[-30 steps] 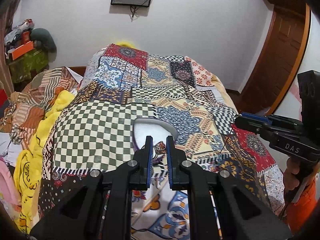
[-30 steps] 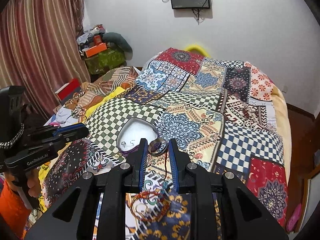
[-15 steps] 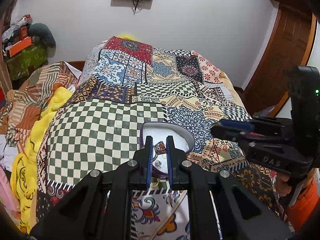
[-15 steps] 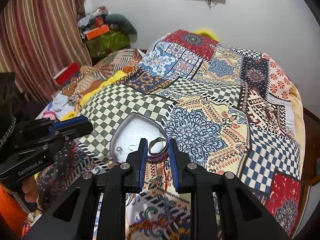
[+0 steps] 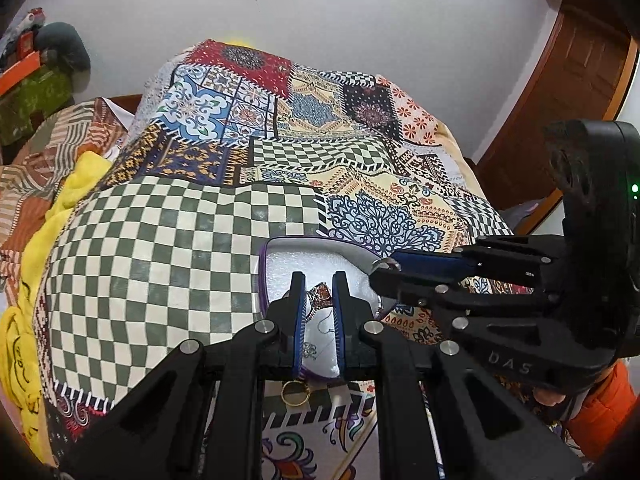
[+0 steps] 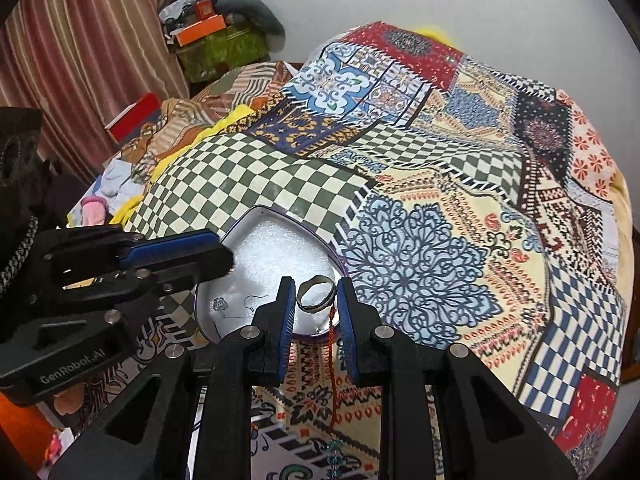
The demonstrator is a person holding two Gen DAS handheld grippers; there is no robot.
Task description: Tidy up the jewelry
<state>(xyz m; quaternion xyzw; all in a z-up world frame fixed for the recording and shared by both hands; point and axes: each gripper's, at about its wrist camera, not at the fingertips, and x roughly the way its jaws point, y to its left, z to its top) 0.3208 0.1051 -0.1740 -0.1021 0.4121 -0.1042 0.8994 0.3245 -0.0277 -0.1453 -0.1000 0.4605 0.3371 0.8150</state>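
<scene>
Left wrist view: you are over a bed spread with a patchwork quilt, its green-and-cream checked panel widest beneath you. On that quilt sits a heart-shaped tin tray with a purple rim and a white foam lining. Your left gripper hangs above the tray's middle, its blue-padded jaws drawn in close and pinching a ring with an orange-red stone. Your right gripper reaches in from the right, its tips over the tray's right rim.

From the right wrist view, the right gripper is narrowed on a plain silver band ring, held upright between the pads above the tray's near edge. A red thread hangs down from beside the right pad to a small teal beaded piece on the quilt. Your left gripper crosses in from the left over the foam.

On the foam lie a small silver filigree earring and a thin wire hook. A gold ring rests on the quilt just outside the tray's near rim.
</scene>
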